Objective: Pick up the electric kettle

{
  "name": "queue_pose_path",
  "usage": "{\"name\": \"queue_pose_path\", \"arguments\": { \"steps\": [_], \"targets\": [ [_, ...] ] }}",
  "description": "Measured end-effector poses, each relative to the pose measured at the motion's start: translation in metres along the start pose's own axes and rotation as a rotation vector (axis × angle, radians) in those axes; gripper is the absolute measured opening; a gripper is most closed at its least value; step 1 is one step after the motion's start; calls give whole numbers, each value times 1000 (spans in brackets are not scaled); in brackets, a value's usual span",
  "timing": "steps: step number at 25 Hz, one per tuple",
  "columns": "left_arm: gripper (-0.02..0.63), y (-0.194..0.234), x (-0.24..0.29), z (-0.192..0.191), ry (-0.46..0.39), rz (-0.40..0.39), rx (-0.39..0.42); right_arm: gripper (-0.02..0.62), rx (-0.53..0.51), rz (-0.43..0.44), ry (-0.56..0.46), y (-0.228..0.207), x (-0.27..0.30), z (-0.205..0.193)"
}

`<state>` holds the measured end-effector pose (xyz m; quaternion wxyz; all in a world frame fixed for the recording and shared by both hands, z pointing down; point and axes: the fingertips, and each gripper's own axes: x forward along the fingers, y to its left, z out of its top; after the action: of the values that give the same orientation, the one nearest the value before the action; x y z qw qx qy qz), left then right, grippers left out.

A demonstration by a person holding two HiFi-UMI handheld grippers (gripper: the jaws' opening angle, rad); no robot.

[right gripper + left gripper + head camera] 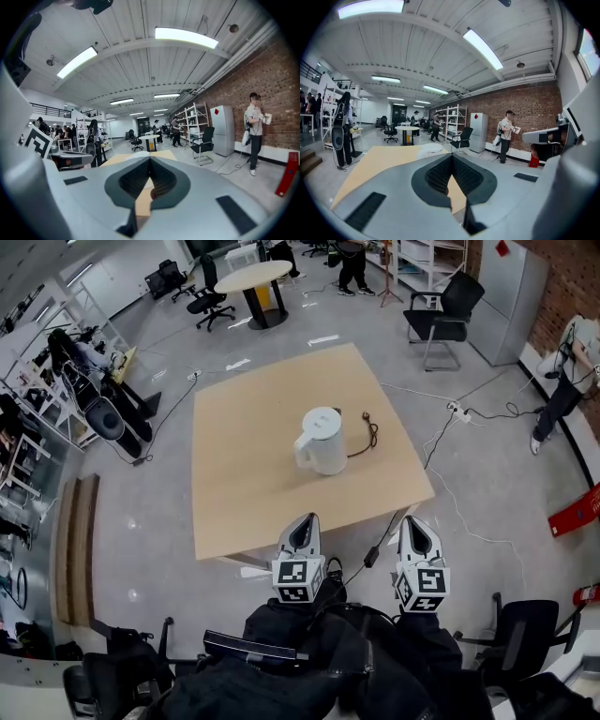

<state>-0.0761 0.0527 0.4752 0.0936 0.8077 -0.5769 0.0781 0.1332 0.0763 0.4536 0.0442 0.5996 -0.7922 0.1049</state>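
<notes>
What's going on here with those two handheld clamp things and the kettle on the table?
A person stands at the near edge of a wooden table, holding a two-jaw gripper in each hand. The left gripper and the right gripper both have their jaws shut with nothing between them. A white electric kettle stands upright near the middle of the table, with a dark cord lying beside it. Neither gripper touches the kettle, so it has not yet been picked up.

From my left gripper (451, 157), the kettle (431, 148) straight ahead is mostly hidden behind the closed tips; only its lid top shows. Same from my right gripper (150, 159). The near edge of the counter (379, 164) is hidden under both.
</notes>
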Motion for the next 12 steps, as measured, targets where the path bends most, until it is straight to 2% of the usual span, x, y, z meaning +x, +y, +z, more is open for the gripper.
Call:
{"name": "queue_pose_path", "arguments": {
  "steps": [7, 12],
  "targets": [
    [0, 13, 50, 15, -12, -28, 0, 2, -7, -10, -8, -11, 49, 14],
    [0, 43, 84, 24, -10, 7, -11, 2, 9, -11, -26, -16, 90, 38]
  ]
}}
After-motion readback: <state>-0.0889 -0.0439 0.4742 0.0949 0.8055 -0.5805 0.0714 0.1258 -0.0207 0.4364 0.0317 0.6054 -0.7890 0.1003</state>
